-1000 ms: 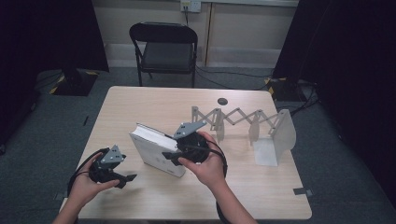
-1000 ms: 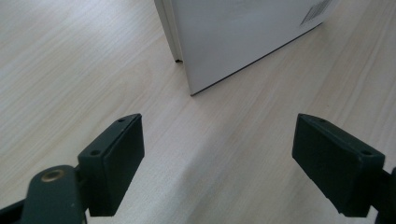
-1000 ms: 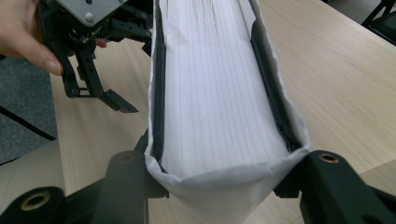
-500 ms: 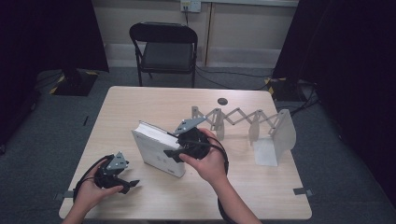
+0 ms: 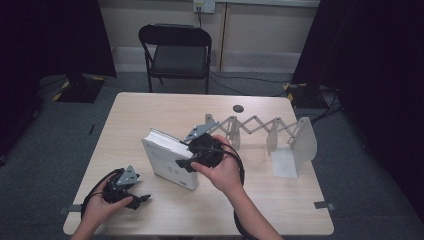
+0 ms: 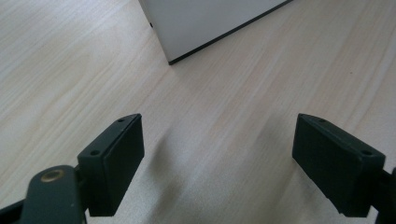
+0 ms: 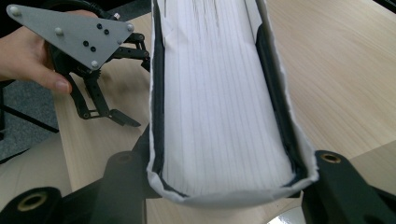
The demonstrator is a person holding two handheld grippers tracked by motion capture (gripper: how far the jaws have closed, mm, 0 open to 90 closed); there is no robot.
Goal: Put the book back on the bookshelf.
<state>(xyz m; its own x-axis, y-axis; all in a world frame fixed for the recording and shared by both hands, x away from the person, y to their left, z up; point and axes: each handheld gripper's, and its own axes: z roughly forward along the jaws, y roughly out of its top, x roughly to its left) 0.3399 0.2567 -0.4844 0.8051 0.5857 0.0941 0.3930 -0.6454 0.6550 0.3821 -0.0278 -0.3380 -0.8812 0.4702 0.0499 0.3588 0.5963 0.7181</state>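
A thick white book [image 5: 167,161] stands on edge on the wooden table [image 5: 150,107], a little left of the middle. My right gripper [image 5: 186,161] is shut on it from the right side. In the right gripper view the page block [image 7: 219,93] runs away between the two jaws, which press on both covers. My left gripper [image 5: 140,201] rests low over the table's front left corner, open and holding nothing. In the left gripper view its pads [image 6: 116,158] stand wide apart over bare wood, with the book's lower corner [image 6: 201,23] ahead. The left gripper [image 7: 135,88] also appears beyond the book.
A grey accordion rack [image 5: 260,131] with an upright end plate [image 5: 305,140] stretches across the table's right half. A small dark disc [image 5: 238,108] lies near the far edge. A black folding chair [image 5: 175,55] stands behind the table.
My left gripper has sunk toward the table and drifted closer to the front edge. The right gripper and the book have stayed almost where they were.
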